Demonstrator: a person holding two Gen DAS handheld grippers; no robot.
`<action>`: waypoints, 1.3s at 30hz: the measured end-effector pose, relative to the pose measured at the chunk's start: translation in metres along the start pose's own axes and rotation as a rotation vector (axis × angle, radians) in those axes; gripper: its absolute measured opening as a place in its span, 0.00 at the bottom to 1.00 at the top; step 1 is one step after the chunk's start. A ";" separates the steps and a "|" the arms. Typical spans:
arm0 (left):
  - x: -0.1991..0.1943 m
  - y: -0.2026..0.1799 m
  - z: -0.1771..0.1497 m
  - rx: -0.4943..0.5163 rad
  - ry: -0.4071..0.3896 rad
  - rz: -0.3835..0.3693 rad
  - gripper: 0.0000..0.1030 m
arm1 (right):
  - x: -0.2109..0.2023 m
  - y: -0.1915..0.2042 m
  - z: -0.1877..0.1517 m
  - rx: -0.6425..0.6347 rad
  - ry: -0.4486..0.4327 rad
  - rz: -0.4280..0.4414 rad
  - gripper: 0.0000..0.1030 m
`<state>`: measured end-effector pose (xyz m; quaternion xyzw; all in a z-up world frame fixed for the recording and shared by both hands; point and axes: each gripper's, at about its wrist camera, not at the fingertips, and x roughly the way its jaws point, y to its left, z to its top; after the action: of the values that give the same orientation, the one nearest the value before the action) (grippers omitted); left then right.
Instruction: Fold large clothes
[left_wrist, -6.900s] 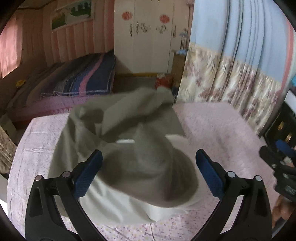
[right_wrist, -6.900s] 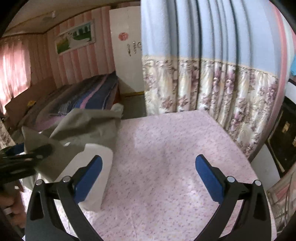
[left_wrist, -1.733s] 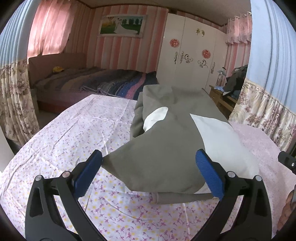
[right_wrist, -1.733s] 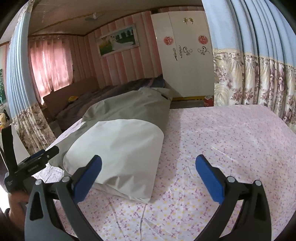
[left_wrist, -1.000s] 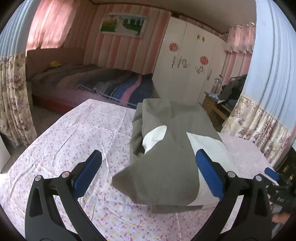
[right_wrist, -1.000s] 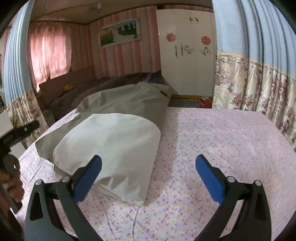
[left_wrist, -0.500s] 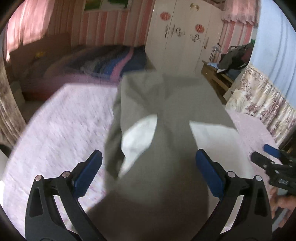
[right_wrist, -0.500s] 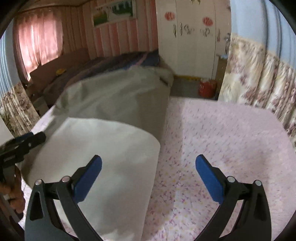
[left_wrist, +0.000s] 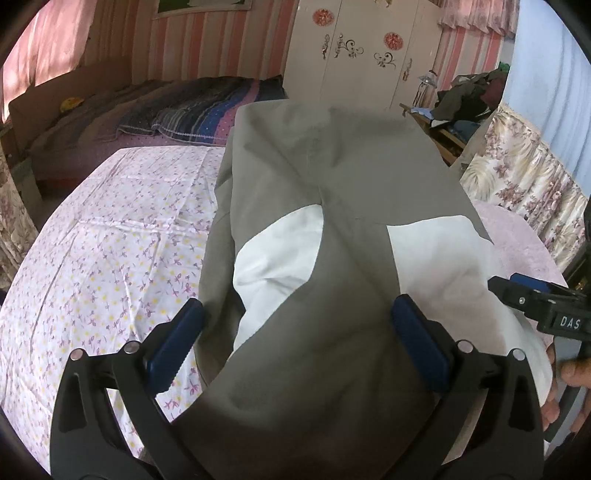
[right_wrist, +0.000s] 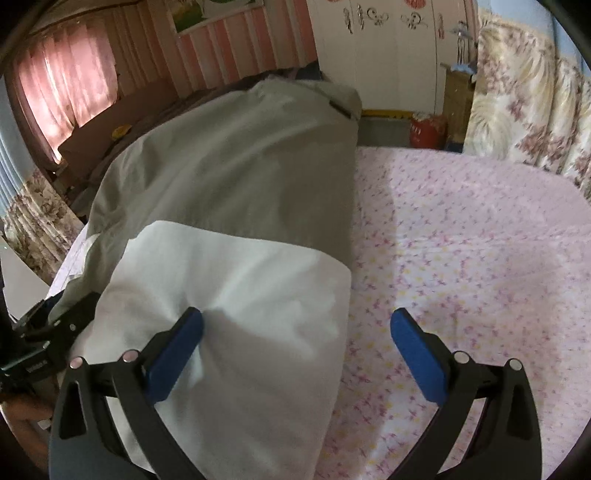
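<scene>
Both jaws of our left gripper (left_wrist: 295, 339) stood wide, empty, over the grey-and-white garment (left_wrist: 332, 206) on the flowered bedsheet (left_wrist: 110, 236); our right gripper (right_wrist: 295, 343), likewise spread, straddled its white edge, where we judged a full-layer pinch best.

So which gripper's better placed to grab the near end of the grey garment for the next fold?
Probably the left gripper: its open jaws straddle the grey garment. The right gripper is open over its edge, half above bedsheet.

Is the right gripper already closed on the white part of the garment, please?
No, the right gripper has its jaws wide apart, with only one blue fingertip against the white part of the garment.
</scene>
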<state>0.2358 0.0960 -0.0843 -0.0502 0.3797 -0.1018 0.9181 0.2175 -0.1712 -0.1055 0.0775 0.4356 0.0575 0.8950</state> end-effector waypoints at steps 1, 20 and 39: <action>0.001 0.001 0.000 -0.002 0.001 0.000 0.97 | 0.003 0.000 0.001 -0.014 0.005 0.006 0.98; -0.003 -0.043 0.007 0.081 -0.049 0.087 0.50 | -0.042 0.008 0.010 -0.116 -0.159 0.089 0.17; 0.009 -0.231 -0.010 0.147 -0.055 -0.071 0.37 | -0.108 -0.180 -0.026 -0.022 -0.133 -0.187 0.65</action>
<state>0.2004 -0.1314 -0.0581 0.0013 0.3440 -0.1607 0.9251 0.1376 -0.3639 -0.0721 0.0303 0.3800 -0.0268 0.9241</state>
